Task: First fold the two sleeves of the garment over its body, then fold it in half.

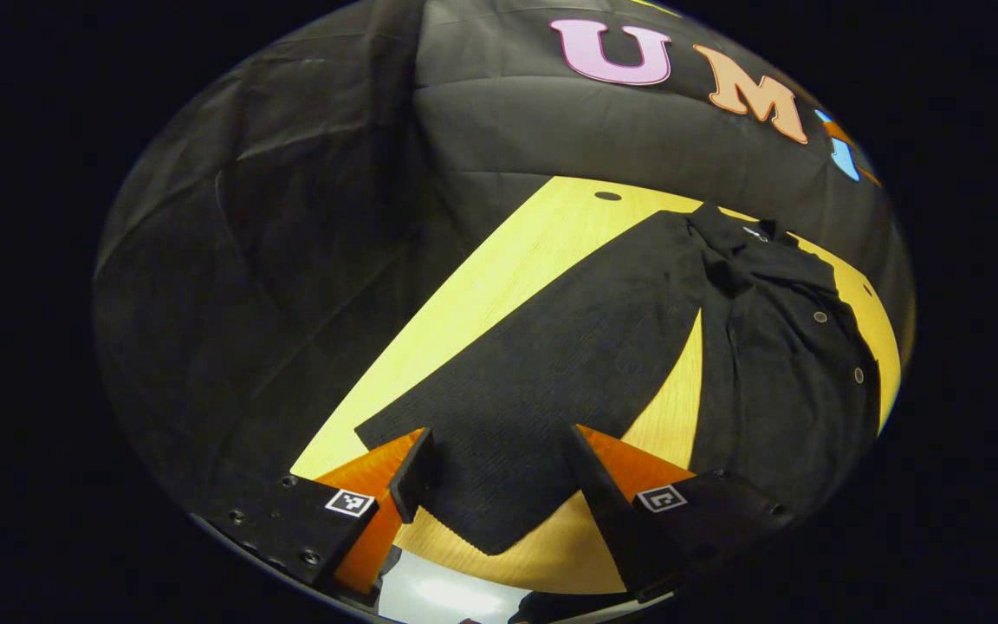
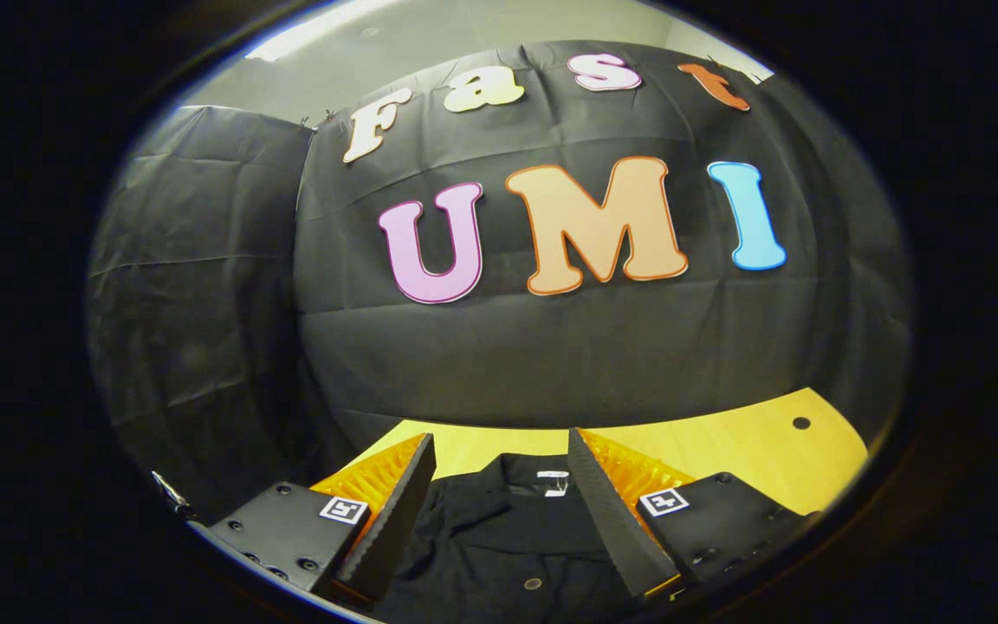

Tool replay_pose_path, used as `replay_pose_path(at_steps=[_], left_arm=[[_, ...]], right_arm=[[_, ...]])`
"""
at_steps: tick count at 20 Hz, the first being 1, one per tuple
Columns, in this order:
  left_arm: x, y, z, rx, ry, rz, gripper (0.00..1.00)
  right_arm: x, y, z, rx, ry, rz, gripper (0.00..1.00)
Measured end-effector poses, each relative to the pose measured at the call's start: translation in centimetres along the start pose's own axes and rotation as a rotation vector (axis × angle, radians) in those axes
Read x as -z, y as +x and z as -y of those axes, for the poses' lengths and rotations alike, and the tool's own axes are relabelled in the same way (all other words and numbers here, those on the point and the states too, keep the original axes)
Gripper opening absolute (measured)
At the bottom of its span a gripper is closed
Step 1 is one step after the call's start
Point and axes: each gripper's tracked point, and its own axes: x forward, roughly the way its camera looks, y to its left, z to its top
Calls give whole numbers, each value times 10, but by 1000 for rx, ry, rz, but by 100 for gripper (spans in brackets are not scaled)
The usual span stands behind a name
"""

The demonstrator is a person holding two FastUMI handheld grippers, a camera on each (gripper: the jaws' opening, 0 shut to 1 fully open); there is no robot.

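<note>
A black buttoned garment (image 1: 785,347) lies flat on the yellow wooden table (image 1: 508,277). One long sleeve (image 1: 551,373) stretches out from its body toward my left gripper (image 1: 499,442). That gripper is open, its fingers standing either side of the sleeve's cuff end, above the cloth. In the right gripper view the collar (image 2: 542,485) with its white label and a button of the same garment lie below my right gripper (image 2: 499,451), which is open and holds nothing.
The table's near edge (image 1: 499,581) runs just under the left gripper. A small dark hole (image 1: 607,196) marks the table's far corner, and another hole (image 2: 800,423) lies at the right. Black cloth walls close in behind the table.
</note>
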Motion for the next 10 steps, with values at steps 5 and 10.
replay_pose_path(at_steps=[5, 10], left_arm=[[3, -3, -1, -4, -11, 7, 94], [-2, -5, 3, -9, -43, 61, 93]], right_arm=[[-18, -44, 12, 32, 32, 47, 98], [-33, -73, 21, 23, 100, 85, 97]])
